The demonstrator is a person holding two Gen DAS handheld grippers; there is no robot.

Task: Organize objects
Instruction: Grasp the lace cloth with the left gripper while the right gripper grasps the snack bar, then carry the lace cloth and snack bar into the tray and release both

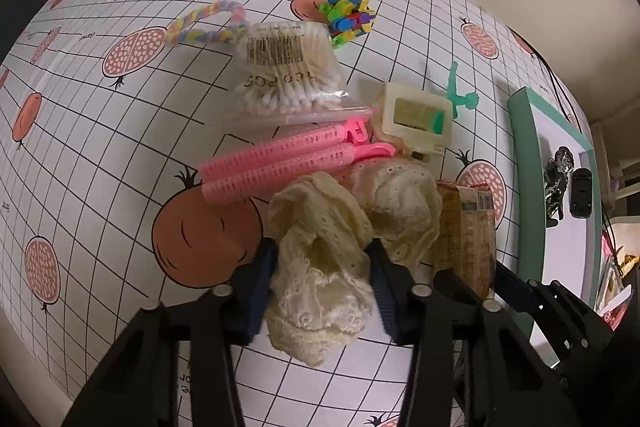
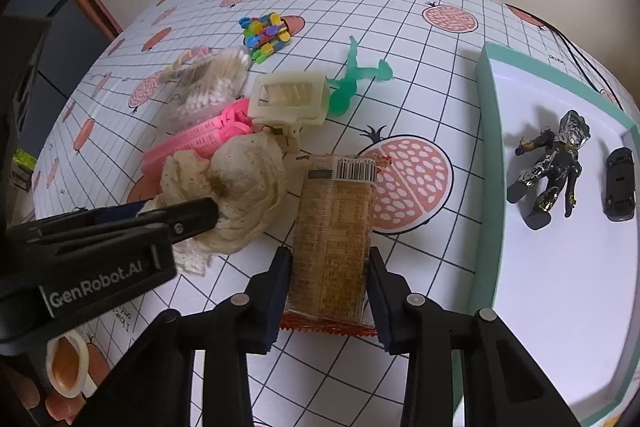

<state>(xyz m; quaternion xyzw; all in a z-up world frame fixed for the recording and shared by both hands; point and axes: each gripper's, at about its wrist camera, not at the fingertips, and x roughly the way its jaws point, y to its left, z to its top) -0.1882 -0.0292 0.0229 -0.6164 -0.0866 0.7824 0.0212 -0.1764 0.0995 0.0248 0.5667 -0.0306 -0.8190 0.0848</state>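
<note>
The left gripper point(image 1: 320, 283) is clamping its jaws on a cream lace scrunchie point(image 1: 344, 227) lying near the middle of the tabletop point(image 1: 100, 155). The right gripper point(image 2: 329, 291) is straddling a brown snack packet point(image 2: 332, 239) just beside the scrunchie, its jaws standing against the packet's two sides. Pink hair rollers point(image 1: 276, 163) are lying touching the scrunchie's far side, with a bag of cotton swabs point(image 1: 284, 75) and a cream plastic clip point(image 1: 416, 119) beyond them. A white tray with a green rim point(image 2: 486, 131) is sitting at the tabletop's right edge, holding a black figurine point(image 2: 548, 163) and a black toy car point(image 2: 620, 183).
</note>
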